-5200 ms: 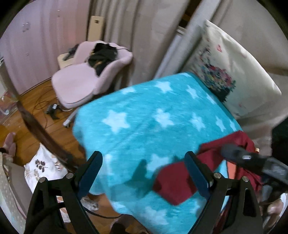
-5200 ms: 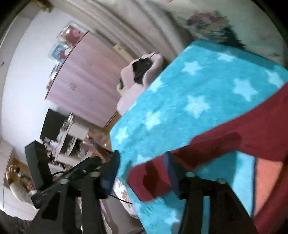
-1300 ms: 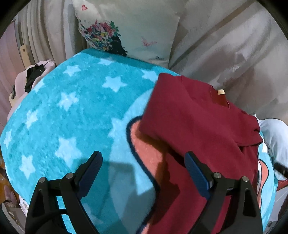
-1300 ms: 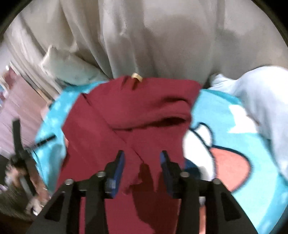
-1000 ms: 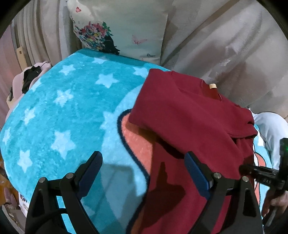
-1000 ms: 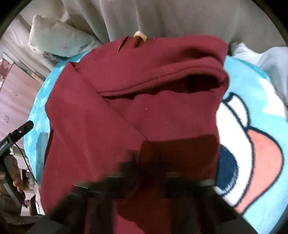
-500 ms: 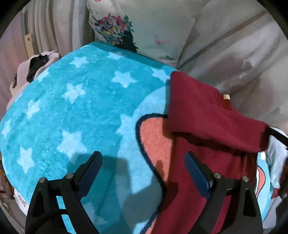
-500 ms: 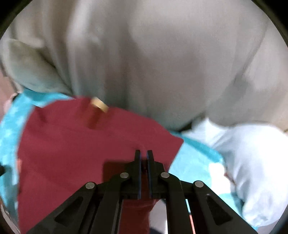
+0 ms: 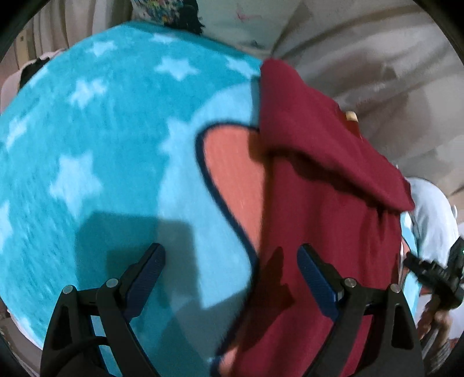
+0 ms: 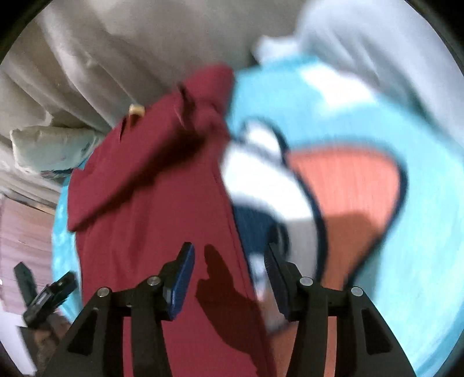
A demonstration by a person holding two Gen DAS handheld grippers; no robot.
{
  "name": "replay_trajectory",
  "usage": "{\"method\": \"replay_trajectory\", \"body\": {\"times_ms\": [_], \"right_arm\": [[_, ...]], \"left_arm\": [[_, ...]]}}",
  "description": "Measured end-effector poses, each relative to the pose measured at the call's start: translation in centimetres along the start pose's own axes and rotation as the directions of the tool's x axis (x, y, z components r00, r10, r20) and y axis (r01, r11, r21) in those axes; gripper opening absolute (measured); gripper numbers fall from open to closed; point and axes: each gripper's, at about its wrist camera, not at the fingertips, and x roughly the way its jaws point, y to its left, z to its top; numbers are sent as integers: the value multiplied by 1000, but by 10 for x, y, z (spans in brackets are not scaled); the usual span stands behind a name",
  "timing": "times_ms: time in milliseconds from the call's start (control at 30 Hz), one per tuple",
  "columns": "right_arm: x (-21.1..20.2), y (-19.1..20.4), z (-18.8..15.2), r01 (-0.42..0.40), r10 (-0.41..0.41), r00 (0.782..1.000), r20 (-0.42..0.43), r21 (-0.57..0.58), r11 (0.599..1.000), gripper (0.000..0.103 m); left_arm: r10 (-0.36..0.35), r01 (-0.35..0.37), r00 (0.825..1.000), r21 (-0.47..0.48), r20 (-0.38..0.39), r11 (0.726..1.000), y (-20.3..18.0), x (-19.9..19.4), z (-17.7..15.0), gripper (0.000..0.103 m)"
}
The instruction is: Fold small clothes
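Note:
A dark red shirt (image 9: pixel 324 208) lies on a turquoise star blanket (image 9: pixel 110 121), with both sleeves folded in across its upper part. It also shows in the right wrist view (image 10: pixel 162 203). My left gripper (image 9: pixel 229 269) is open and empty, above the shirt's left edge. My right gripper (image 10: pixel 229 269) is open and empty, above the shirt's right edge. Each gripper shows small at the edge of the other's view: the right gripper (image 9: pixel 435 275) and the left gripper (image 10: pixel 43 298).
A floral pillow (image 9: pixel 208 17) and beige curtains (image 9: pixel 362 58) stand behind the blanket. A pale blue garment (image 9: pixel 432 214) lies right of the shirt, also in the right wrist view (image 10: pixel 362 40). A pink chair (image 9: pixel 17 78) is at the far left.
My right gripper was shut on the shirt's right sleeve half a second ago; it has opened, let go and pulled back. The sleeve now lies folded across the shirt. My left gripper moved closer.

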Motion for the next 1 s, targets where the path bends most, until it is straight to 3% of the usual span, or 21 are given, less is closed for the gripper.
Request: {"method": "replay_trajectory", "body": {"times_ms": [133, 233, 333, 400, 533, 567, 600, 633, 667, 700, 800, 1000], "right_arm": [[-8, -21, -38, -171, 171, 985, 1, 85, 982, 54], [-10, -24, -67, -274, 278, 960, -42, 89, 958, 54], [-9, -25, -97, -371, 380, 920, -93, 104, 923, 54], [-6, -23, -117, -416, 428, 895, -124, 111, 902, 54], [0, -9, -142, -434, 439, 888, -139, 70, 898, 54], [2, -3, -143, -419, 422, 896, -135, 53, 906, 47], [3, 3, -142, -382, 383, 914, -137, 33, 923, 35], [5, 6, -142, -334, 332, 931, -153, 12, 942, 11], [7, 10, -138, -315, 312, 936, -162, 8, 949, 11], [5, 8, -137, -319, 317, 937, -148, 15, 948, 11], [-12, 0, -139, -318, 315, 942, -116, -2, 948, 10], [-44, -2, -162, -351, 338, 929, -149, -67, 934, 10]], "left_arm": [[-53, 53, 999, -27, -5, 998, -6, -9, -31, 92], [-78, 77, 997, -46, -6, 996, -12, -17, -62, 92], [-72, 72, 997, -22, -1, 997, -19, -26, -95, 92], [-79, 79, 997, 1, 1, 997, -24, -32, -116, 92], [-99, 98, 995, 39, 10, 994, -33, -38, -142, 92], [-87, 86, 996, 53, 12, 995, -36, -38, -146, 89], [-59, 58, 998, 65, 15, 996, -39, -38, -148, 64], [-17, 16, 1000, 71, 18, 997, -41, -39, -148, 42], [2, -2, 1000, 72, 1, 997, -41, -38, -148, 13], [-34, 35, 999, 41, -20, 999, -36, -39, -147, 13], [-54, 54, 998, -14, -10, 998, -30, -50, -148, 13], [-41, 41, 999, 32, 7, 999, -44, -83, -167, 12]]}}
